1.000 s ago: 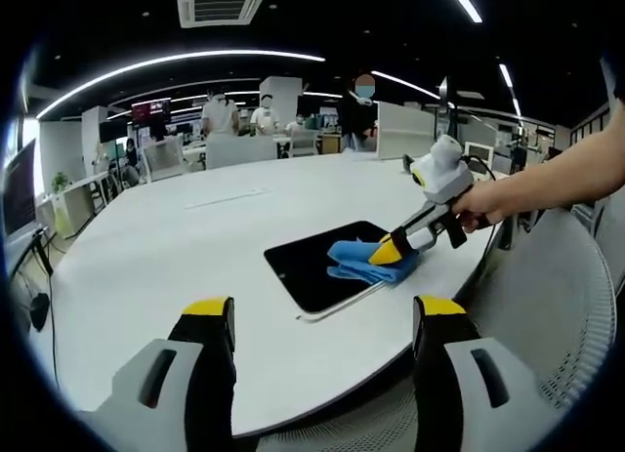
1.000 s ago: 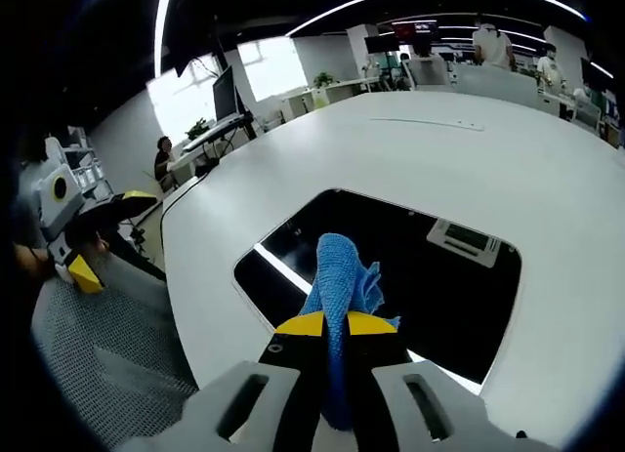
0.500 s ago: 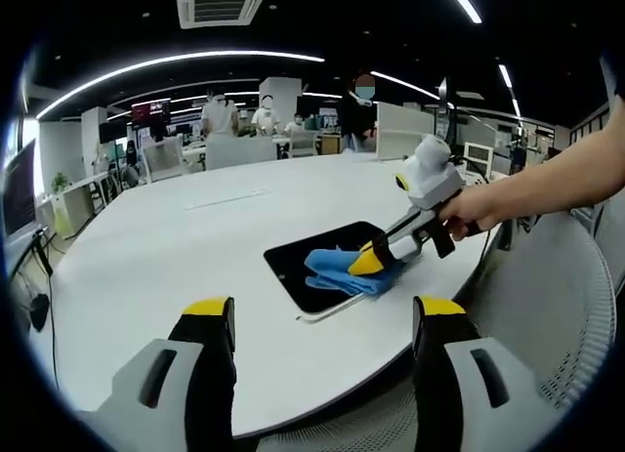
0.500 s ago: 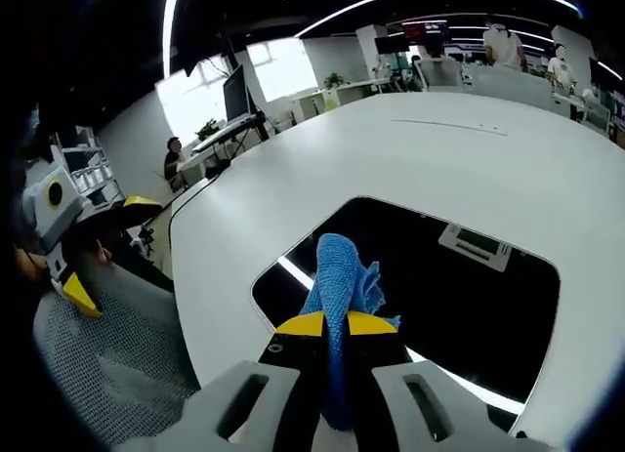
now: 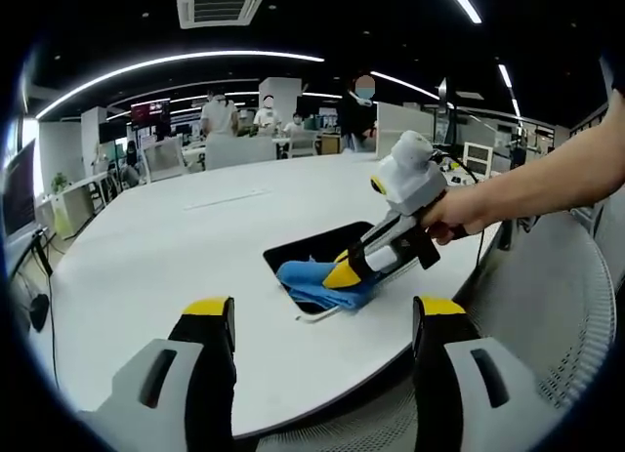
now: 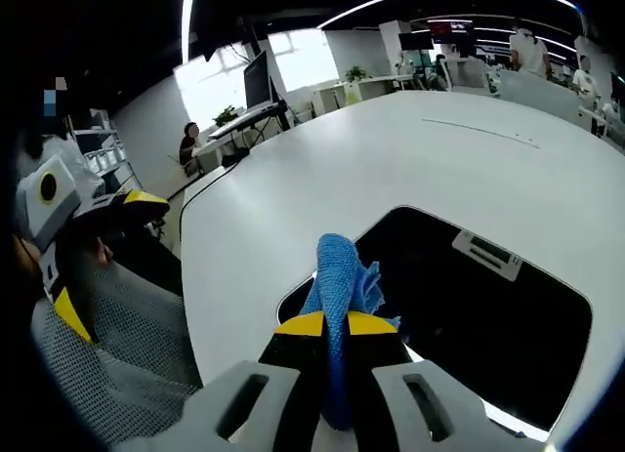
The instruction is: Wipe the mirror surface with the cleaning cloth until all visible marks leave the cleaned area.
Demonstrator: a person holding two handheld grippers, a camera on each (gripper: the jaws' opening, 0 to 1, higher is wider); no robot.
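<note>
Right gripper (image 5: 344, 272), jaws clamped on the blue cloth (image 5: 311, 280), presses it apparently at the mirror (image 6: 488, 320)'s near corner; the mirror's unwiped length runs ahead of the jaws, while the left gripper (image 5: 317, 320), jaws apart, hovers well off the table (image 5: 176, 247).

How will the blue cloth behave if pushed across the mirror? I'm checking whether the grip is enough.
The cloth looks soft and floppy: it bunches in folds above the right gripper. Pushed over the mirror, it will likely crumple rather than slide flat. It seems light.

Left gripper view from off the table (image 5: 176, 237) edge, right gripper view close above mirror (image 6: 488, 306), both sharing it
</note>
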